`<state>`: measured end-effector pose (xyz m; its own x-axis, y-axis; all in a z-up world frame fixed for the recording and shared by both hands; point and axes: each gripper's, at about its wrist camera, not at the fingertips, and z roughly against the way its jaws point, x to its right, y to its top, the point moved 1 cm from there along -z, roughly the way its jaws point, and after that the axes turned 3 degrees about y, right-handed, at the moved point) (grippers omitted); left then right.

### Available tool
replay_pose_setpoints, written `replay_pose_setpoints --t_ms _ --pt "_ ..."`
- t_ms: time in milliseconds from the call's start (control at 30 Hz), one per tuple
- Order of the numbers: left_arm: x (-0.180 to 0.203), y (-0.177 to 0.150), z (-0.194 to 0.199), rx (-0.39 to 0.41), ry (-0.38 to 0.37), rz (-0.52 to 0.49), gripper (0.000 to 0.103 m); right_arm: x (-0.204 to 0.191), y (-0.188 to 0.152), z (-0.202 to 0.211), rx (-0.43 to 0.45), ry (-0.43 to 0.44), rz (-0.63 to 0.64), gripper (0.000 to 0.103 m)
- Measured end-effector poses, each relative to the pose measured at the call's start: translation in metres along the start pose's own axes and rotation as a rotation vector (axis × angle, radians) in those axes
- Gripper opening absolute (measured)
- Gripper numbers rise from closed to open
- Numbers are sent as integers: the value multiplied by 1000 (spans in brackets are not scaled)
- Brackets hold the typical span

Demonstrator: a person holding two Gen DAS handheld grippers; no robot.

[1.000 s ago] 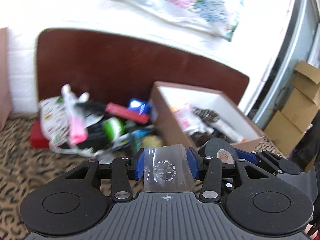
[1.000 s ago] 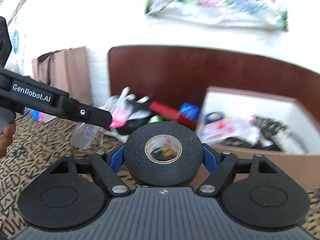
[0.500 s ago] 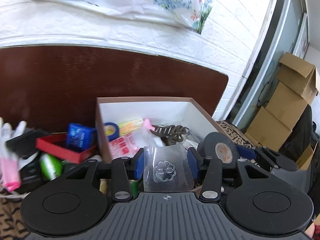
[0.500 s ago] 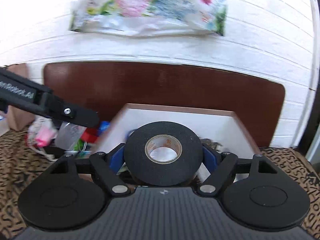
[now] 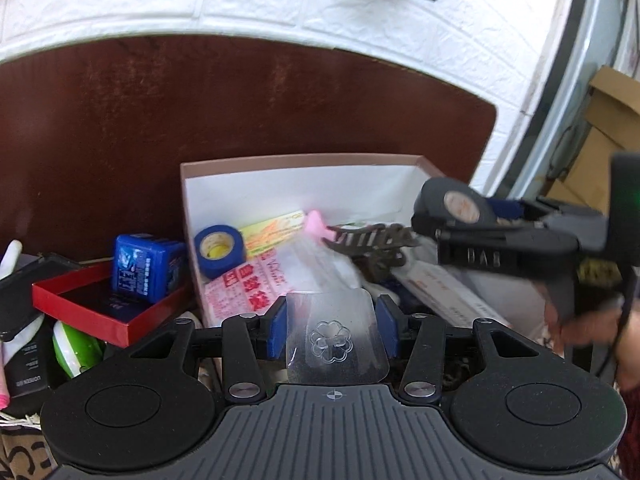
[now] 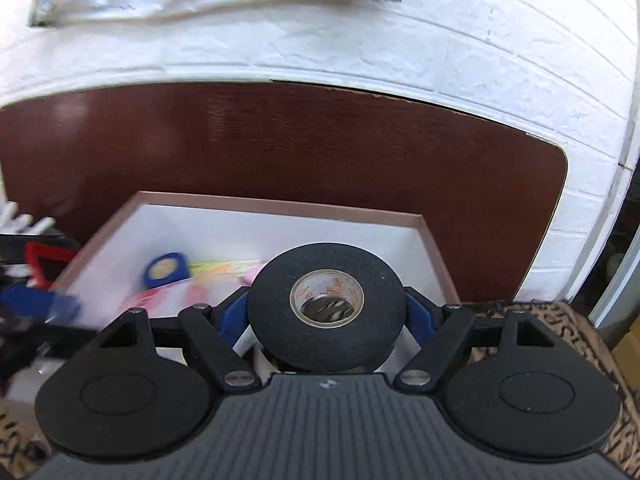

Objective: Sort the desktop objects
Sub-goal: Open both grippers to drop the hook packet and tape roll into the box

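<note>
The left gripper's (image 5: 334,330) fingers (image 5: 277,332) were closed onto a clear plastic piece (image 5: 335,340) with a clover emboss, pinched at both side edges. The right gripper's (image 6: 326,312) fingers (image 6: 416,312) were spread only as wide as the black tape (image 6: 325,300) they clamped, the roll upright with its core facing the camera.

Change noted: one second earlier both grippers faced the pile at the left of the desk, with the box off to the right. By this moment both had swung right, and the box (image 5: 304,160) lay directly ahead of each. The loads had not shifted in either grip. Judgement: the carry was nearly done and release into the box was the step in hand.

Layout, left to right in the left wrist view: a red tray (image 5: 100,304) holding a blue pack (image 5: 146,268) sat just beside the box's left wall. Inside the box, a blue tape (image 5: 220,250) lay at the far left corner, then printed packets (image 5: 248,284), then a dark claw clip (image 5: 372,244) near the middle. The right gripper crossed over the box's right side, its tape above the contents.

Edges and room: the box's near rim was hidden behind both grippers. The floor was largely covered; the far right part showed bare white wall. The two grippers were near each other over the box, so a staggered release appeared prudent.
</note>
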<state>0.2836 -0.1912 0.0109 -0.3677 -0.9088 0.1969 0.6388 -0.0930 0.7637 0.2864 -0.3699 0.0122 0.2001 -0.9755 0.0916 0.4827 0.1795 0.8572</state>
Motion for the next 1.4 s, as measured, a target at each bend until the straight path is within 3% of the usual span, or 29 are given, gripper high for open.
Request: replay_pose_setpoints --t_ms 267,367,433,467,533,600,700,867,1033,1400 --pt "-9 6 -16 -8 30 8 51 10 12 -57 -89 -41 20 82" --pt "-9 7 -20 -13 37 7 52 11 19 -63 -74 -48 46 82" --pt "-8 8 -21 -9 46 8 58 12 24 -72 -117 -56 40 82" --pt "-7 9 -21 -2 46 10 68 14 25 -77 -135 -48 33 82" --pt "-5 9 -16 33 64 6 77 16 24 -81 -148 -33 19 84" --pt "-4 8 -10 68 63 -2 96 17 24 -76 -102 -71 16 93" --pt "-5 8 -1 100 44 13 102 17 24 -61 -46 -70 17 98" --pt "-8 6 9 97 1 85 103 15 21 -31 9 -40 -22 102" --pt "-1 -3 21 101 14 52 103 6 15 -11 15 39 -61 102" --pt "9 -21 61 97 20 37 103 -21 2 28 -4 92 -19 102"
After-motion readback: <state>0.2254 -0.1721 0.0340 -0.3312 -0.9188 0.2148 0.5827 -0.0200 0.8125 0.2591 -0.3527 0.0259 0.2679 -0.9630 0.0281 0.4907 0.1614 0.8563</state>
